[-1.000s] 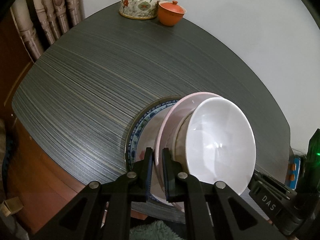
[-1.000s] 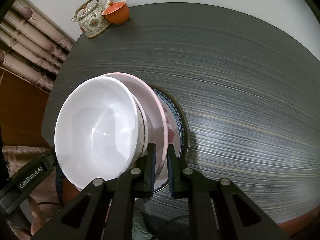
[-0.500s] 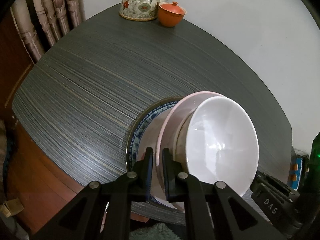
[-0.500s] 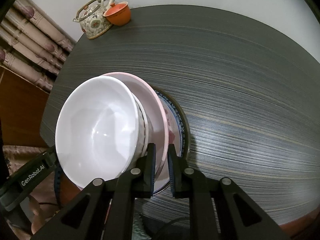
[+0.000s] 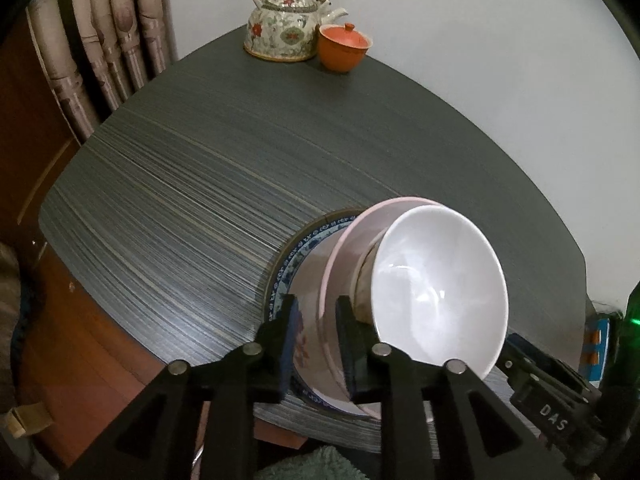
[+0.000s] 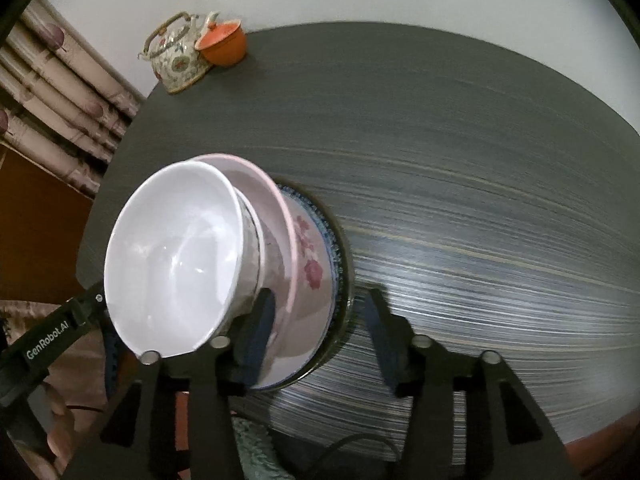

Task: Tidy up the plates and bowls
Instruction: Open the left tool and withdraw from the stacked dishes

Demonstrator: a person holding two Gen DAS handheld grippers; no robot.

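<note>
Both grippers have let go since a second ago: then each pair of pads was pinched on the rim of the pink plate (image 5: 348, 264), and now the jaws are opening on either side of it. The stack itself has barely shifted.

That stack sits near the front edge of the dark table (image 5: 224, 184), at about five o'clock in the left wrist view and eight o'clock in the right. A white bowl (image 5: 440, 288) tops it, with what looks like a second, patterned bowl nested under it; below come the pink plate and a blue-rimmed plate (image 5: 288, 268) flat on the table.

From where I stand, the left gripper (image 5: 316, 344) has its pads only slightly apart, the pink rim between them with a sliver of daylight each side. The right gripper (image 6: 320, 336) stands wider; its inner pad is close against the plates' edge, and I cannot tell whether it touches.

To finish this release well, I would let both sets of jaws spread fully before drawing back, then pull each gripper straight out along its own fingers, away from the rim, so no pad drags the plate or tips the bowls.

Well apart, at twelve o'clock, a floral teapot (image 5: 288, 24) and an orange lidded cup (image 5: 344, 50) stand touching, by the curtain (image 5: 100, 40).
</note>
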